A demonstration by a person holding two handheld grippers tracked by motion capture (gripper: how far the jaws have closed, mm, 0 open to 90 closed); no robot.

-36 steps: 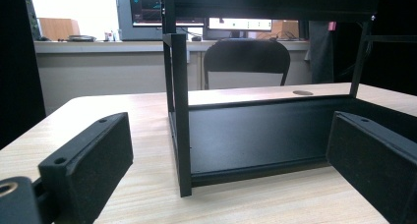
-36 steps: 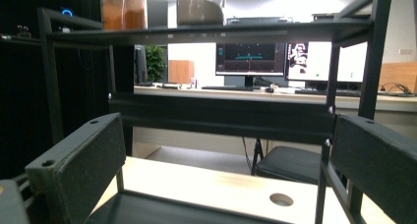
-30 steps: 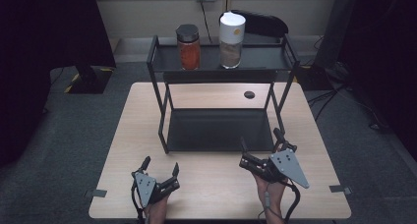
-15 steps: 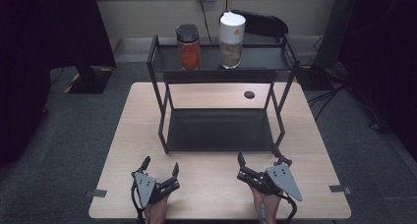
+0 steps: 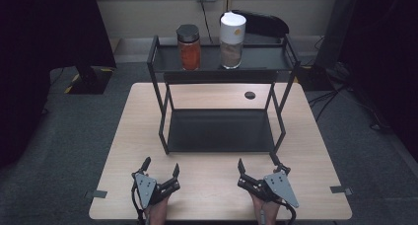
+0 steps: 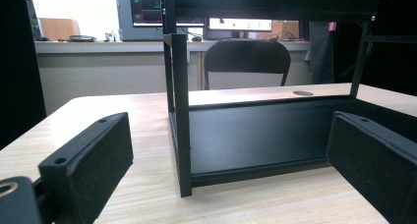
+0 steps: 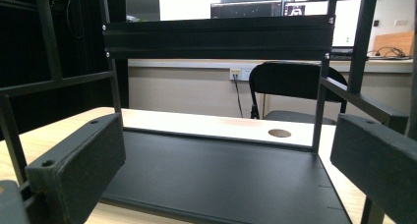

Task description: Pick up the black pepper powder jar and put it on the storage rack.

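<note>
Two grippers rested at the near tabletop (image 5: 123, 136) edge in the high view, left gripper (image 5: 160, 171) and right gripper (image 5: 258, 167) both with jaws spread wide and empty, well short of the black rack (image 5: 221, 131). In the left gripper view, the rack's front-left post (image 6: 181, 111) stood between the jaws. In the right gripper view, the rack's lower shelf (image 7: 221, 175) lay ahead.

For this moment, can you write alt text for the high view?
Two open grippers, left gripper and right gripper, rest at the near edge of a wooden table, facing a black two-tier rack. Its top shelf holds an orange-filled jar and a white-lidded canister.
</note>
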